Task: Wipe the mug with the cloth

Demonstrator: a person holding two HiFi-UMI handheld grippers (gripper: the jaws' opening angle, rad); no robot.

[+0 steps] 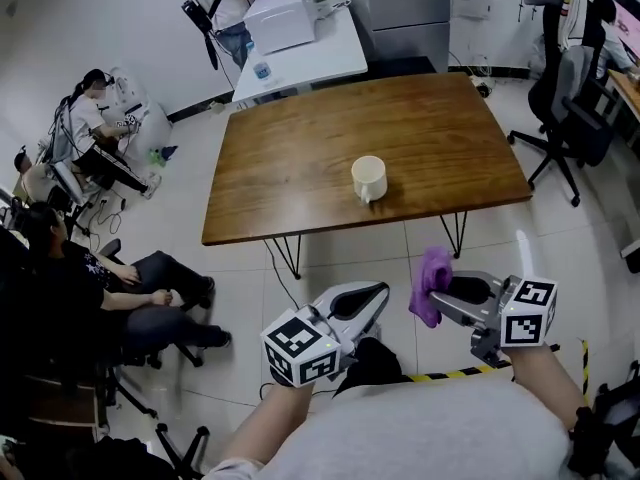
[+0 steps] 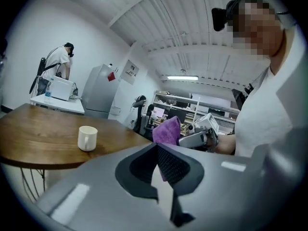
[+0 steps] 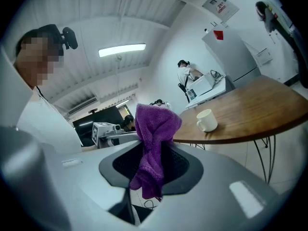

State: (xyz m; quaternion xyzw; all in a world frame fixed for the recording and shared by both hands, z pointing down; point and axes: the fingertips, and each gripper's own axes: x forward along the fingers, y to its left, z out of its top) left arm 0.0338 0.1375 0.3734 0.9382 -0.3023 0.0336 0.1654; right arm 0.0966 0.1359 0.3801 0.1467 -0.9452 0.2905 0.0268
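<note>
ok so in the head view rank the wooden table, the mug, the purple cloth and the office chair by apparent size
1. wooden table
2. office chair
3. purple cloth
4. mug
The cloth only just beats the mug and is nearer the camera, so that pair is unsure.

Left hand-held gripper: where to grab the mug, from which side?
Probably the handle: the mug stands upright on the table, handle toward the near edge, so come in level from the person's side. That leaves the body free for the cloth. The left hand-held gripper is shut; open it first.
</note>
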